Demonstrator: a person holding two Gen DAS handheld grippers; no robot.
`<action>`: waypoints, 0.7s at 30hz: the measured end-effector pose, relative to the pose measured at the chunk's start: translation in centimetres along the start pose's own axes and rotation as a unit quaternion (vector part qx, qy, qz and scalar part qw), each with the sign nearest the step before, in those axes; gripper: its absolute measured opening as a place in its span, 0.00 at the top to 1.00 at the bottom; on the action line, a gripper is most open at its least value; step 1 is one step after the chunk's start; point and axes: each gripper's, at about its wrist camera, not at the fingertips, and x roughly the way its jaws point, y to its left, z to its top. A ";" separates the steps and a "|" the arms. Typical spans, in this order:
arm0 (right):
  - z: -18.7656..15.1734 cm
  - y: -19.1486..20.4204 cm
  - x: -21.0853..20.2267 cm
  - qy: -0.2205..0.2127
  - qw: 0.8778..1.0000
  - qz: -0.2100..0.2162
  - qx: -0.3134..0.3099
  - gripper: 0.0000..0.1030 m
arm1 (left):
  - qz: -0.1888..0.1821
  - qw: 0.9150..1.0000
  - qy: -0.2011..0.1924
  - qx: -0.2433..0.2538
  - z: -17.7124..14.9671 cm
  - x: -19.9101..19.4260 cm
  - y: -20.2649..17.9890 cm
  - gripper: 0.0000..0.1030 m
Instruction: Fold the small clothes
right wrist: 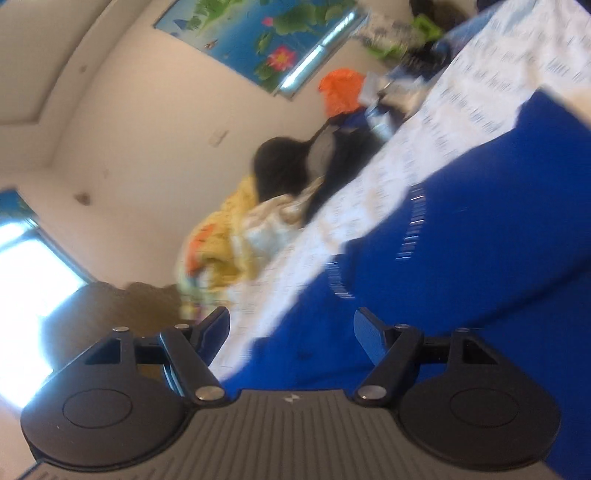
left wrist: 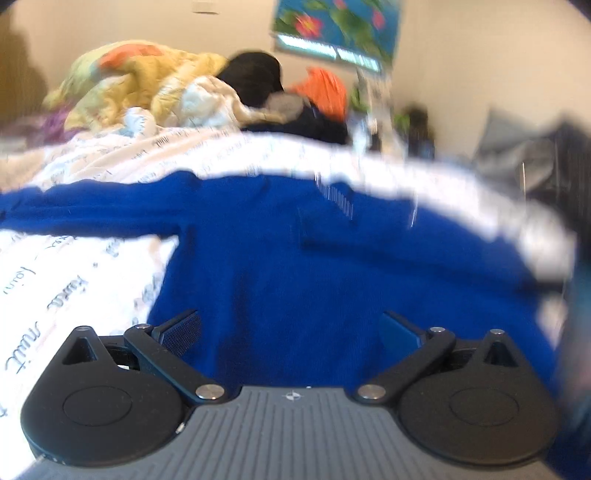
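A royal-blue sweater lies spread on a white bedsheet with script print, one sleeve stretched out to the left. My left gripper is open and empty, low over the sweater's lower body. In the right wrist view the camera is rolled sideways; the same blue sweater fills the right side. My right gripper is open and empty, just above the sweater's edge where it meets the sheet. Both views are motion-blurred.
A heap of bedding and clothes, yellow-orange quilt, black item, orange garment, lies at the bed's far side. A flower poster hangs on the wall. A bright window is at the left.
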 end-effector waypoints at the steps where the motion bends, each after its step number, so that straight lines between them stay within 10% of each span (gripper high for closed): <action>1: -0.6 -0.7 -0.9 -0.009 0.999 -0.029 -0.034 0.27 | -0.014 0.999 0.000 -0.031 1.4 0.3 0.4 0.04; 5: -1.6 -2.6 -1.6 -0.003 0.994 -0.084 -0.065 0.27 | -0.078 0.992 0.062 -0.075 6.5 6.0 -0.2 0.11; 10: -2.1 -3.3 -0.7 0.001 0.997 -0.065 -0.046 0.23 | 0.044 0.991 0.117 0.043 7.5 14.2 -4.1 0.35; 12: -2.2 -3.3 -1.1 -0.008 0.997 -0.057 -0.048 0.22 | 0.064 0.988 0.079 0.117 6.9 14.7 -5.9 0.44; 14: -2.2 -3.4 -1.1 -0.010 0.997 -0.056 -0.044 0.21 | 0.060 0.986 0.066 0.142 6.8 14.7 -6.9 0.93; 21: -2.3 -3.3 -1.1 -0.008 0.997 -0.056 -0.047 0.21 | 0.126 0.982 -0.020 0.136 10.8 11.0 -5.9 0.97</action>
